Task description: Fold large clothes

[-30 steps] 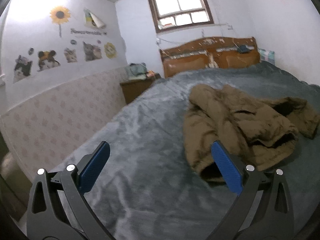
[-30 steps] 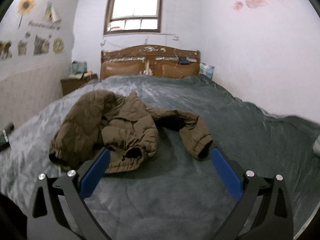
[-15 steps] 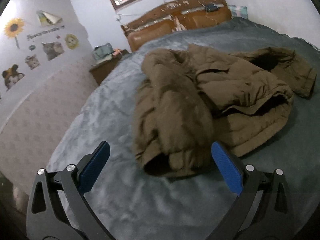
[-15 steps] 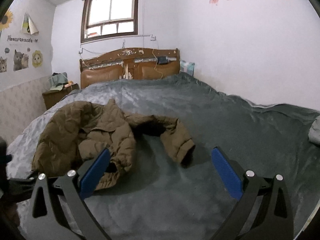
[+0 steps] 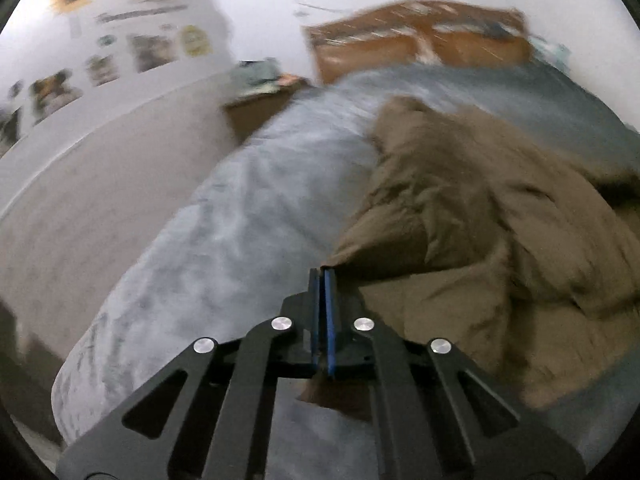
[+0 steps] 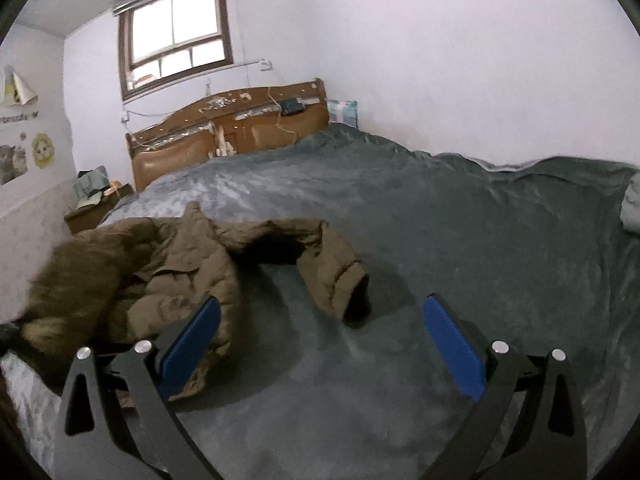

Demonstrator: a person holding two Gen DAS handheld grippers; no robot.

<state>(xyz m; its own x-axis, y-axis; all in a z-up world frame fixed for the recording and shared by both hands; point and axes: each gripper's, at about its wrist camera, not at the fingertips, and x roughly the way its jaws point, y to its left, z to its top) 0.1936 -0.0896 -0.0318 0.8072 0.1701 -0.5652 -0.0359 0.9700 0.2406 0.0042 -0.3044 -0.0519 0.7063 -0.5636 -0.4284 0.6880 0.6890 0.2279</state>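
Note:
A brown puffer jacket lies crumpled on the grey bedspread. My left gripper is shut, its blue pads pressed together on a fold at the jacket's near left edge; brown cloth also shows under the fingers. In the right wrist view the jacket fills the left, and its left part is blurred. One sleeve with a dark cuff opening points toward me. My right gripper is open just in front of that cuff, and its pads touch nothing.
The bedspread stretches far to the right and back to a wooden headboard. A nightstand with clutter stands at the back left beside the papered wall. A pale bundle lies at the right edge.
My left gripper has swung in to the jacket's near left edge and shut there. My right gripper has come lower and closer to the sleeve cuff and rolled, still open.

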